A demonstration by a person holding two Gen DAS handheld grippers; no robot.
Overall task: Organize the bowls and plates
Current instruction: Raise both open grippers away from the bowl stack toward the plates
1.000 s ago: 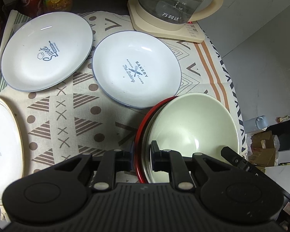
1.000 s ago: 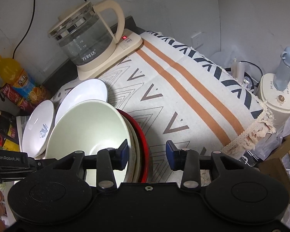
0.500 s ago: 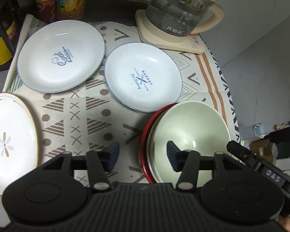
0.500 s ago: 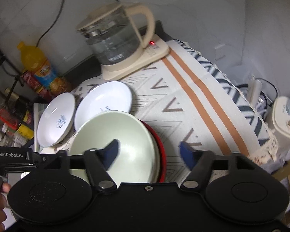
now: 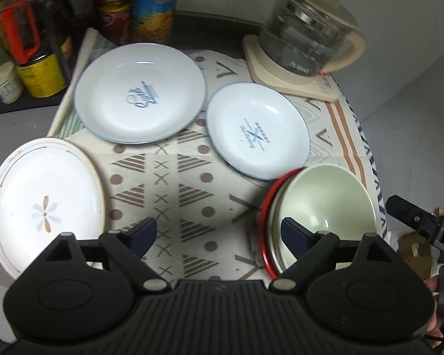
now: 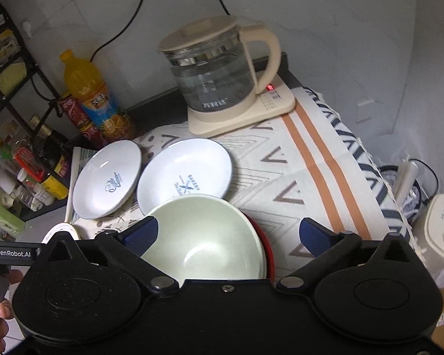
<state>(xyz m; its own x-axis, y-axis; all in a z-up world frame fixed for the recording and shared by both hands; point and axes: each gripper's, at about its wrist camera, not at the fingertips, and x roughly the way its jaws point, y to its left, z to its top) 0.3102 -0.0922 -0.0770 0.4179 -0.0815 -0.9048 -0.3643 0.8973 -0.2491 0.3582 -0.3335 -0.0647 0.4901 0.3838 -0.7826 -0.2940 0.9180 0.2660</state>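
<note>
A pale green bowl (image 5: 325, 201) sits on top of a stack of bowls with a red-rimmed one (image 5: 265, 224) at the bottom, on the patterned cloth; the green bowl also shows in the right wrist view (image 6: 204, 239). Two white plates with blue print lie behind it: a larger one (image 5: 139, 94) and a smaller one (image 5: 257, 136). A white oval plate with a flower (image 5: 41, 204) lies at the left. My left gripper (image 5: 219, 233) is open and empty, above the cloth beside the stack. My right gripper (image 6: 228, 233) is open and empty, above the green bowl.
A glass kettle on a cream base (image 5: 305, 44) stands at the back right. Bottles, cans and jars (image 5: 29, 53) crowd the back left. The table edge (image 5: 370, 159) drops off at the right, with a white appliance (image 6: 438, 230) below.
Both grippers have opened wide and pulled back and up from the bowl stack. The stack stays on the cloth.
</note>
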